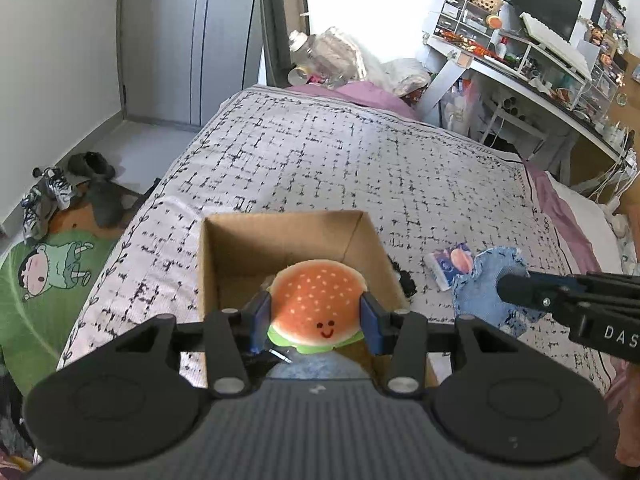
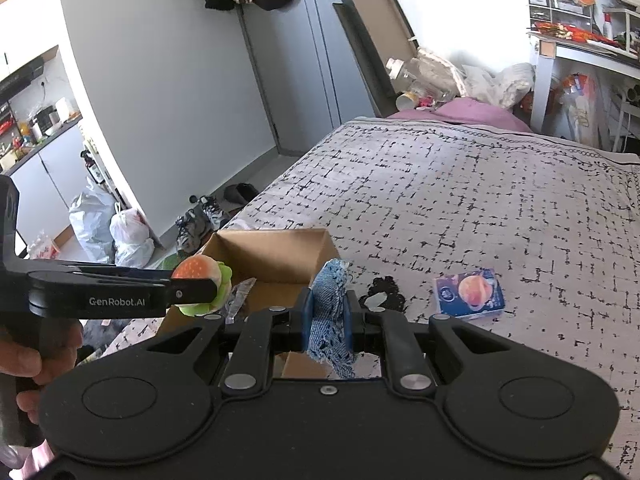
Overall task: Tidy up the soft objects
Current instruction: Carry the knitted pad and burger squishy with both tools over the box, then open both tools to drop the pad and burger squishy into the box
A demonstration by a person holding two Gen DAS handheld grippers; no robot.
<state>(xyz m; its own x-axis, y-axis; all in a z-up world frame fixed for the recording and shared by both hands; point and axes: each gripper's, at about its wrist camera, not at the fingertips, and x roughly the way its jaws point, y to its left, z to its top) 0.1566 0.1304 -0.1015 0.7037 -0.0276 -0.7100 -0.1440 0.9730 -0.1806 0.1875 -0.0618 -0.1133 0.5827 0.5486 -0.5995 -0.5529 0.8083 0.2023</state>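
Squishy orange burger toy [image 1: 318,304] pinched in left gripper [image 1: 316,316] above open brown cardboard box [image 1: 280,236]; lower inside, then release. Right gripper [image 2: 329,316] clamped on frayed blue denim scrap [image 2: 330,300]; follow.

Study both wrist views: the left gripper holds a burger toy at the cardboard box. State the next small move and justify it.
Probably ease the left gripper slightly forward and down, then open its jaws. The burger toy is clamped just over the near edge of the open cardboard box, whose floor looks bare ahead. The right gripper holds a blue cloth beside the box and can wait.
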